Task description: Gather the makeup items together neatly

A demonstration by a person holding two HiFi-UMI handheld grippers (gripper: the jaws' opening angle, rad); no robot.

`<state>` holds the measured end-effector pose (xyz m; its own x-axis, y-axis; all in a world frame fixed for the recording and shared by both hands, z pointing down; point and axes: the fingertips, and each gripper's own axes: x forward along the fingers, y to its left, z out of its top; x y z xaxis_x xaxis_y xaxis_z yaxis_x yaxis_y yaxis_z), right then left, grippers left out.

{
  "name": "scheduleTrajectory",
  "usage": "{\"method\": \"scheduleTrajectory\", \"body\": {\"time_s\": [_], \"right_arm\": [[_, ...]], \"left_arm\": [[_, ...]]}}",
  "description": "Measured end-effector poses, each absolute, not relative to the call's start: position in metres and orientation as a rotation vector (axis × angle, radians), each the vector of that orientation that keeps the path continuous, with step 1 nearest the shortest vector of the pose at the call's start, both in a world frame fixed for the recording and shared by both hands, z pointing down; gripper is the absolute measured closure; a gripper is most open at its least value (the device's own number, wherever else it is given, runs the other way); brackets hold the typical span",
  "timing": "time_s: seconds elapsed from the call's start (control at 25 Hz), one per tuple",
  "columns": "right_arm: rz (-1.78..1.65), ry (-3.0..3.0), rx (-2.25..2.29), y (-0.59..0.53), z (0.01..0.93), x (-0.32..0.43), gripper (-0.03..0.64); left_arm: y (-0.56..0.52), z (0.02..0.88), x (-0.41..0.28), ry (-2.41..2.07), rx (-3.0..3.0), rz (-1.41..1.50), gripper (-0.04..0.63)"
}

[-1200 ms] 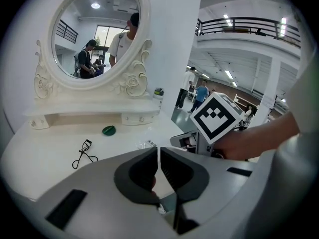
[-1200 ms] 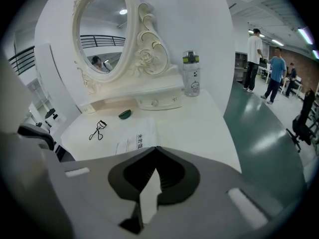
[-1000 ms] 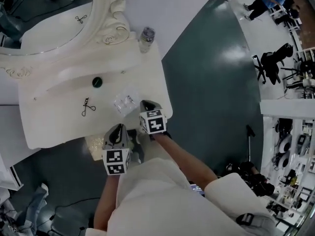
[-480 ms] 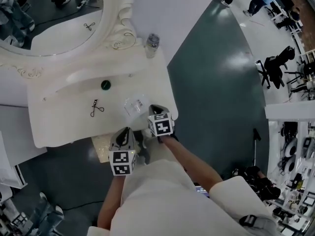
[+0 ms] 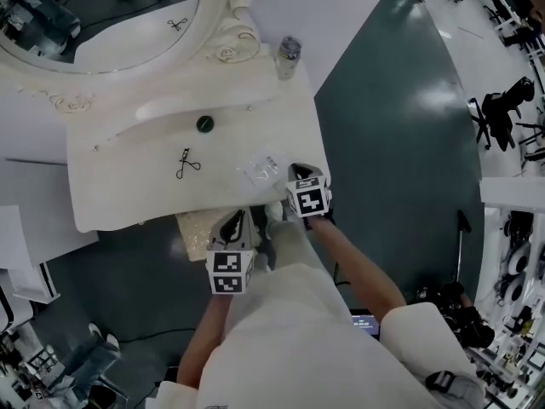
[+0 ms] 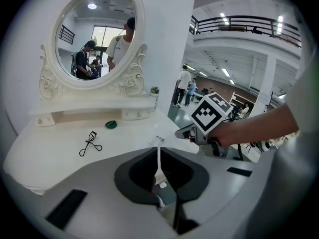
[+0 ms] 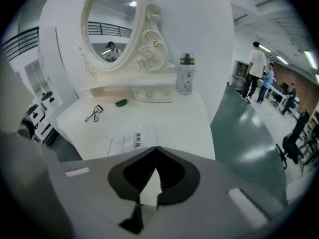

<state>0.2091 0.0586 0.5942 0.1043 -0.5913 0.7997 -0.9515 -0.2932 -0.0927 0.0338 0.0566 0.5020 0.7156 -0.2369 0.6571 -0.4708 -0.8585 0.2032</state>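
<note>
The head view looks steeply down from above the person onto the white worktop (image 5: 128, 194), taking in its full width and the mirror (image 5: 102, 15) behind. The left gripper view rides low on the left hand-held gripper (image 5: 241, 220) and faces across the worktop toward the mirror from its front edge. The right gripper view faces the same way from further right. All three share the eyelash curler (image 5: 187, 162), the green lid (image 5: 204, 124) and the bottle (image 5: 289, 55).
</note>
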Motion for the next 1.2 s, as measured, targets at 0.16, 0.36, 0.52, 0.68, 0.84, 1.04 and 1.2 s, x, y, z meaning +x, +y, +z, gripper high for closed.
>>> {"method": "scheduleTrajectory", "body": {"time_s": [0.16,0.36,0.52,0.68,0.84,1.04,1.2], "right_arm": [[0.966,-1.565,1.713,0.051,0.605,0.214,0.614],[0.884,-1.621,1.565,0.041,0.611,0.219,0.614],[0.814,-1.646,1.509,0.029,0.613,0.221,0.614],[0.750,-1.674,1.452,0.016,0.616,0.223,0.614],[0.699,-1.721,1.387,0.003,0.621,0.221,0.614],[0.631,-1.747,1.326,-0.008,0.624,0.223,0.614],[0.568,-1.757,1.271,-0.019,0.628,0.223,0.614]], "left_arm": [[0.061,0.501,0.036,-0.549,2.568,0.921,0.593],[0.065,0.503,0.035,-0.558,2.575,0.931,0.593],[0.066,0.504,0.035,-0.571,2.564,0.939,0.592],[0.065,0.505,0.037,-0.581,2.564,0.943,0.594],[0.061,0.505,0.040,-0.601,2.555,0.940,0.592],[0.056,0.501,0.047,-0.612,2.547,0.941,0.593],[0.055,0.502,0.052,-0.629,2.538,0.942,0.592]]}}
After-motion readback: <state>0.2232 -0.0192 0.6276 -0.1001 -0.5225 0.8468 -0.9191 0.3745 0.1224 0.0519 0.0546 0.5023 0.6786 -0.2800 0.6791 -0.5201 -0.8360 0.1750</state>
